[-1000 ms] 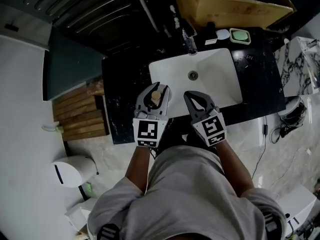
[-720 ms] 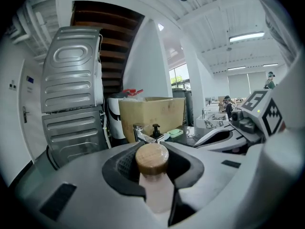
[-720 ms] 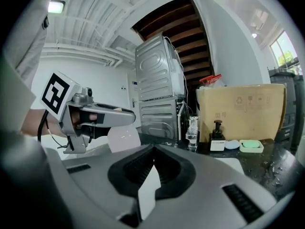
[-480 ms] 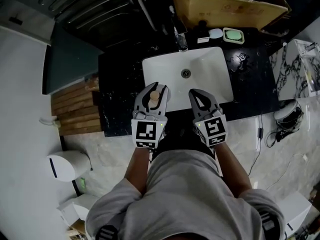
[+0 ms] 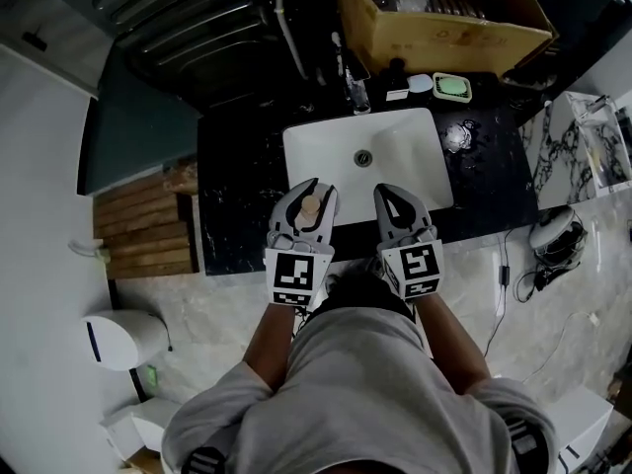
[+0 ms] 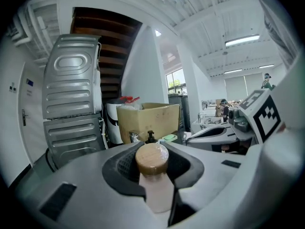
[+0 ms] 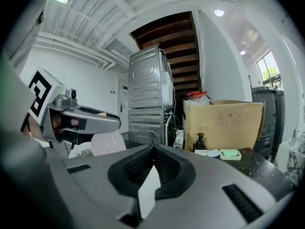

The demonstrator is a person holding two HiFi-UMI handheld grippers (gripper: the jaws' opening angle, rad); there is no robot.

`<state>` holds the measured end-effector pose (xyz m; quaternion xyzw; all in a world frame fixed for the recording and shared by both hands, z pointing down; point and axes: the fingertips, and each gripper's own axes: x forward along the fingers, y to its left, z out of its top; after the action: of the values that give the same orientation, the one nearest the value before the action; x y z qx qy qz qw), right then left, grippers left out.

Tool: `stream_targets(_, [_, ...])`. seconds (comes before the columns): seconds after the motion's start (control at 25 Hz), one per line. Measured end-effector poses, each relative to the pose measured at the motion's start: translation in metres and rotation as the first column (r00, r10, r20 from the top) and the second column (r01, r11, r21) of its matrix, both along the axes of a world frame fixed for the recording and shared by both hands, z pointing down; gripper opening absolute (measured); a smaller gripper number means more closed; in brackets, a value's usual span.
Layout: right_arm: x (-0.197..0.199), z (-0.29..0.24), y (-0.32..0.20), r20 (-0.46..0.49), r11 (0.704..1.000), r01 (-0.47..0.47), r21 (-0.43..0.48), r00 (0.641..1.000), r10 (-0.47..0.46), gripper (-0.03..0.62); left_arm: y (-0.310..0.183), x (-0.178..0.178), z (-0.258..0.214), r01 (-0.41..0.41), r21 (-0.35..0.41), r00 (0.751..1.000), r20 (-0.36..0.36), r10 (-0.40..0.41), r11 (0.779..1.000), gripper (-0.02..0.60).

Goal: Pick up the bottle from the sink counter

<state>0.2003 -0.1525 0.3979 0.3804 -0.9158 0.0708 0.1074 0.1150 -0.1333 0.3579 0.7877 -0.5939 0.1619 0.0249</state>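
The bottle (image 5: 309, 206) has a pale body and a round wooden cap. It stands upright between the jaws of my left gripper (image 5: 314, 192), which is shut on it, above the front rim of the white sink (image 5: 415, 156). In the left gripper view the bottle (image 6: 152, 160) fills the gap between the dark pads. My right gripper (image 5: 388, 192) hovers beside it to the right, shut with nothing held; its jaws meet in the right gripper view (image 7: 153, 148). That view also shows the left gripper (image 7: 86, 120) and the bottle's body (image 7: 107, 143) at the left.
A black counter (image 5: 237, 166) surrounds the sink. At its back stand a faucet (image 5: 355, 89), a dark pump dispenser (image 5: 397, 67), a green soap dish (image 5: 452, 87) and a cardboard box (image 5: 434, 18). Wooden slats (image 5: 143, 225) and a white bin (image 5: 118, 339) are on the floor at left.
Both grippers, the left still holding the bottle, have drawn back from over the basin to the counter's front edge. The sink sits higher in the head view.
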Motion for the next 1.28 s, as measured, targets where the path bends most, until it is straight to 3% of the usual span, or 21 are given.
stream_targets(0.48, [0.006,-0.032,0.015,0.028,0.993,-0.088,0.079,0.996,0.087,0.009,0.021,0.002,-0.019,-0.024,0.039,1.0,-0.006,0.024,0.999,0.11])
stream_targets(1.28, [0.032,-0.047,0.027,0.019,0.979,-0.181,0.098,0.984,0.18,0.009,0.028,0.03,-0.033,-0.114,0.071,0.993,0.011,0.114,0.991,0.11])
